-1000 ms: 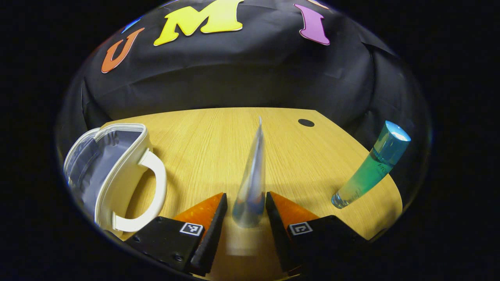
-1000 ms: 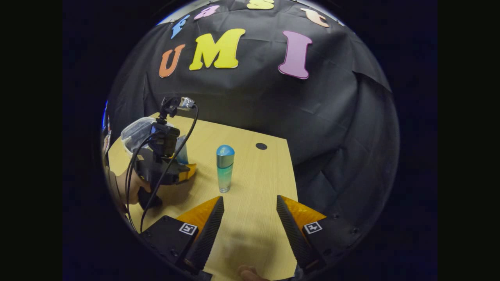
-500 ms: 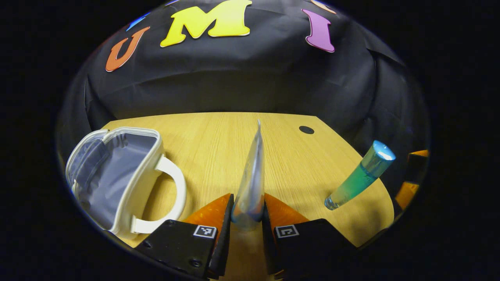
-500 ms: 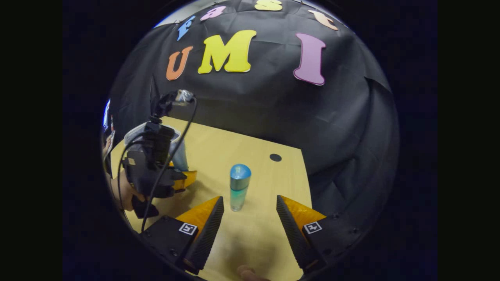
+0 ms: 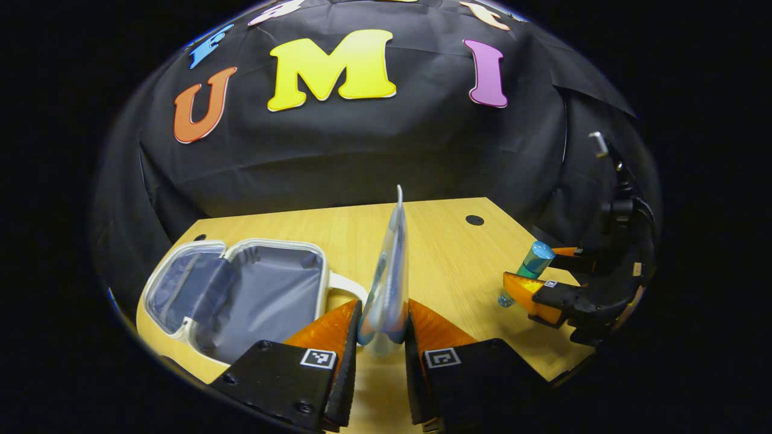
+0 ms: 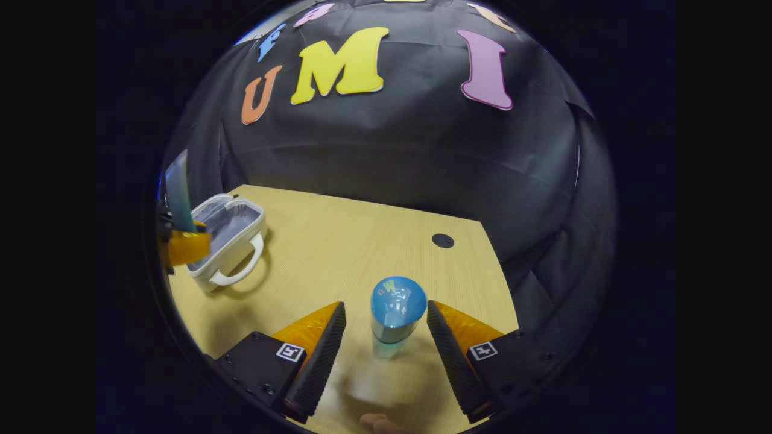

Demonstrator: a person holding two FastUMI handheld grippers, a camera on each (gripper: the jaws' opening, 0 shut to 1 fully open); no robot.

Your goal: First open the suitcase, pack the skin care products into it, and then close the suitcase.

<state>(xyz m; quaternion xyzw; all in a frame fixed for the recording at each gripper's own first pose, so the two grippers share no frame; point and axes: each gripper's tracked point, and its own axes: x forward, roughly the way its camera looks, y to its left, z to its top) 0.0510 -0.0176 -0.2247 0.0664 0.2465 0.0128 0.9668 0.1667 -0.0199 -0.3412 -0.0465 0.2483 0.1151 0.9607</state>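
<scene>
Left claw (image 5: 381, 328) clamps the tube (image 5: 390, 271); right claw (image 6: 386, 334) gapes around the bottle (image 6: 395, 313); labels unreadable.

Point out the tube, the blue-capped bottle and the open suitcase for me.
tube (image 5: 391, 271), left gripper view, its flat body.
blue-capped bottle (image 6: 397, 307), right gripper view, its cap.
suitcase (image 5: 265, 298), left gripper view, its grey lining.

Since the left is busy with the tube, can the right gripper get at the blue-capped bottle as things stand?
Probably yes. The right gripper is open, with the bottle standing upright between its fingers and nothing in between. The left gripper, shut on the tube, is off by the suitcase.
</scene>
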